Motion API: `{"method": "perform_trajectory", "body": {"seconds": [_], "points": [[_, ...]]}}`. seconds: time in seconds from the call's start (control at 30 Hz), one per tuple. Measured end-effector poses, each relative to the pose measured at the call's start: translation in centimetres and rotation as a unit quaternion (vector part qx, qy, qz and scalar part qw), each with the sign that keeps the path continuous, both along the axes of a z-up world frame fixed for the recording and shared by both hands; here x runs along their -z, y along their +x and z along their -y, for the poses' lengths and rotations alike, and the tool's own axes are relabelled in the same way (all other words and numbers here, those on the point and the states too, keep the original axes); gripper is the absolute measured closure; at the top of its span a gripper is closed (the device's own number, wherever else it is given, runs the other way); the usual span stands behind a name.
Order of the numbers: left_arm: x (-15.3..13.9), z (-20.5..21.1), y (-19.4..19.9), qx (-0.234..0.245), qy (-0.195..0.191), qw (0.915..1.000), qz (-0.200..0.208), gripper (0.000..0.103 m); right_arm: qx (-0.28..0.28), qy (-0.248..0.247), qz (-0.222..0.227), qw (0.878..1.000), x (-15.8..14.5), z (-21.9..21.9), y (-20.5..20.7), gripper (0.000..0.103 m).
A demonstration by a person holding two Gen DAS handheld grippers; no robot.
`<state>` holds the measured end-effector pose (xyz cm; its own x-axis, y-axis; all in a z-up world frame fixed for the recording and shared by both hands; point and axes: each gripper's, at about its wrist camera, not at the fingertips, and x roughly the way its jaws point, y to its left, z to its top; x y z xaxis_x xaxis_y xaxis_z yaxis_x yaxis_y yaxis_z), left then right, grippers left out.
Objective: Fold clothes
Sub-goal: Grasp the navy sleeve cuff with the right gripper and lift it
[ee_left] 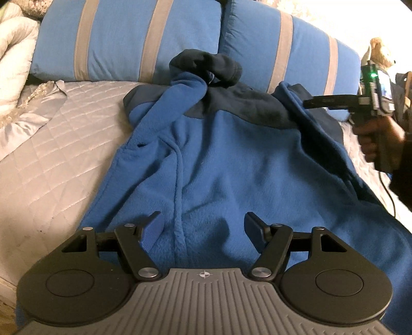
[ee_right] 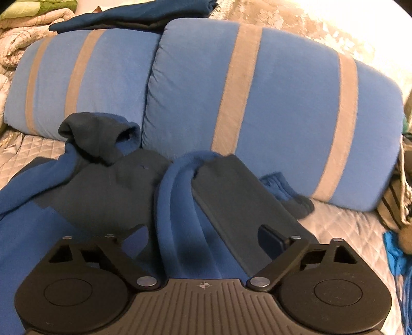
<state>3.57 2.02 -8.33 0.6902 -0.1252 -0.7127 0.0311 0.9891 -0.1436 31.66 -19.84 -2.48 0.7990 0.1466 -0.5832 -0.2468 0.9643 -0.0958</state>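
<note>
A blue fleece hoodie [ee_left: 231, 159] with a navy hood [ee_left: 206, 67] and navy shoulders lies flat on the quilted bedspread [ee_left: 51, 159]. My left gripper [ee_left: 204, 229] stands open over its lower body, one pad on each side of a fabric ridge. At the hoodie's right shoulder, my right gripper [ee_left: 307, 102], held by a hand [ee_left: 376, 139], reaches the folded sleeve. In the right wrist view the blue sleeve fold [ee_right: 167, 206] and its navy panel [ee_right: 231, 206] run between the wide jaws of my right gripper [ee_right: 200, 235]. Fabric hides its left finger.
Two blue pillows with grey stripes [ee_left: 128, 38] [ee_right: 283, 108] lean at the head of the bed, just behind the hood. Folded dark blue clothes [ee_right: 128, 15] rest on top of them. Bunched blankets [ee_left: 18, 51] lie at the left, and clutter [ee_right: 396, 206] sits by the right bed edge.
</note>
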Motion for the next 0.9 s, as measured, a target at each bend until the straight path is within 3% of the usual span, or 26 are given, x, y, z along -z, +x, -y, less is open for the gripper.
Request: {"method": "perform_trajectory", "body": {"seconds": [0.17, 0.27, 0.33, 0.43, 0.57, 0.73, 0.9], "points": [[0.1, -0.2, 0.0, -0.002, -0.007, 1.0, 0.002, 0.035, -0.032, -0.031, 0.03, 0.999, 0.5, -3.2, 1.3, 0.025], [0.1, -0.3, 0.1, -0.001, -0.01, 0.9999, 0.002, 0.035, -0.034, -0.073, 0.036, 0.996, 1.5, -4.8, 2.3, 0.04], [0.2, -0.4, 0.1, -0.001, -0.013, 0.9999, 0.002, 0.035, -0.023, -0.083, 0.029, 0.996, 2.0, -5.0, 3.1, 0.08], [0.2, -0.4, 0.0, -0.002, -0.015, 0.9999, 0.002, 0.035, -0.013, -0.059, 0.025, 0.998, 1.1, -4.0, 3.1, 0.087], [0.1, -0.4, 0.0, -0.001, -0.016, 0.9999, 0.003, 0.035, -0.004, -0.044, 0.051, 0.998, -1.9, -1.7, 1.1, 0.088], [0.1, -0.5, 0.0, -0.001, -0.019, 0.9998, 0.003, 0.035, 0.01, -0.023, 0.072, 0.997, -6.4, 3.7, -3.2, 0.089], [0.1, -0.5, 0.0, -0.001, -0.019, 0.9998, 0.004, 0.035, 0.033, -0.036, 0.074, 0.996, -8.5, 9.1, -8.1, 0.089]]}}
